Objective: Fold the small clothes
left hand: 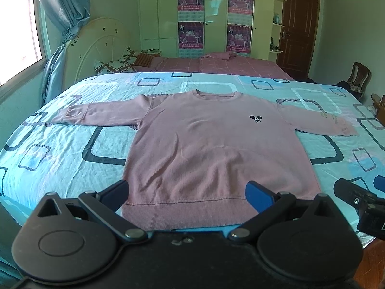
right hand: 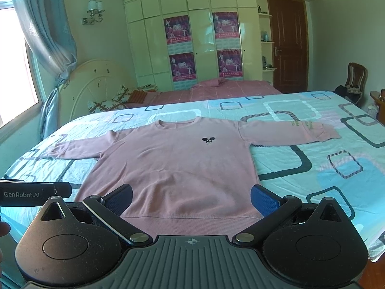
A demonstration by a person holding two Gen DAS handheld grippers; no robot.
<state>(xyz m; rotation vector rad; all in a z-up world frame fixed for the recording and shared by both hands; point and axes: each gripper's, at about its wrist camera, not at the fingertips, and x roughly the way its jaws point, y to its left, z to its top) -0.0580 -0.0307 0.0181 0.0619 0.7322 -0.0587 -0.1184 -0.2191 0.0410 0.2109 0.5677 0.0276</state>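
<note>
Nearest, the left gripper (left hand: 187, 193) has its fingers (left hand: 258, 193) spread wide and holding nothing; the hem (left hand: 187, 210) of the sweater (left hand: 211, 139) lies between and just past them. The right gripper (right hand: 191, 198) is likewise wide open and empty, its fingers (right hand: 263, 201) flanking the same hem from a spot further right, above the cloth rather than touching it as far as can be seen. Each gripper shows at the edge of the other's view. The pink sweater lies flat, front up, on the bed (left hand: 60, 149), hem toward the grippers, collar (left hand: 215, 95) away, both sleeves stretched sideways. Beyond it come a pink bed (left hand: 216, 66), a wardrobe (left hand: 211, 14) with posters and a door (left hand: 298, 29).
</note>
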